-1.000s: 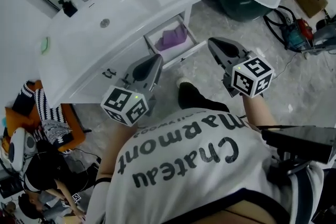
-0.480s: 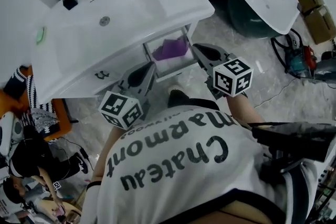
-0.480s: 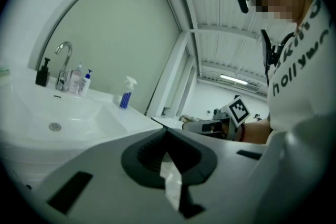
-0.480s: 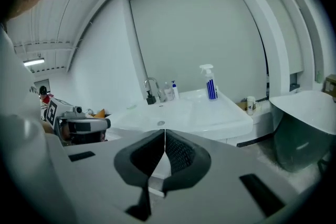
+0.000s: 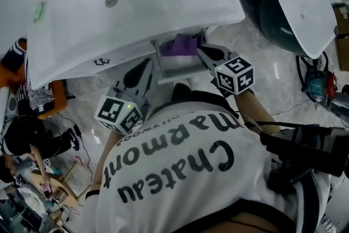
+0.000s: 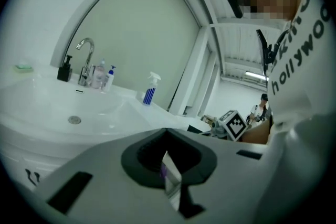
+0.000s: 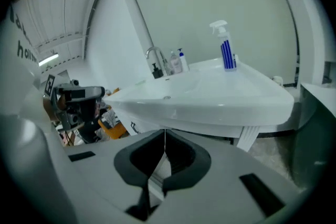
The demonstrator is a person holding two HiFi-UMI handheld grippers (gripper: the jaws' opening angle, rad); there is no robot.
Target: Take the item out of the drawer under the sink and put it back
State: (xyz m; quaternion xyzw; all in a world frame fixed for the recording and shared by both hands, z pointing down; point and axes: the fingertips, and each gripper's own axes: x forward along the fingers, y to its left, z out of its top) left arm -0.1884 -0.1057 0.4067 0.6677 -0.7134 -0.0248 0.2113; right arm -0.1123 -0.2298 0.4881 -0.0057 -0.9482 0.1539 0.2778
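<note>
Under the front rim of the white sink, the purple item lies in the open drawer, toward the back, with its far edge tucked out of sight beneath the basin. The part that shows is wider than it is deep, so its long axis looks to run across the drawer from side to side, though the hidden part leaves that a judgement. The front of the drawer floor is bare. Just beside the item, at the drawer's right edge, is the tip of the right hand-held gripper, pointing forward and a little inward; from there the item lies ahead and slightly to the left. Its jaws are pressed together with nothing between them. The left hand-held gripper sits outside the drawer, off its left front corner and farther from the item, also with its jaws closed on nothing. The right one is plainly the nearer and would likely make the pick, but it would first have to spread its jaws and turn them to straddle the item's short side
</note>
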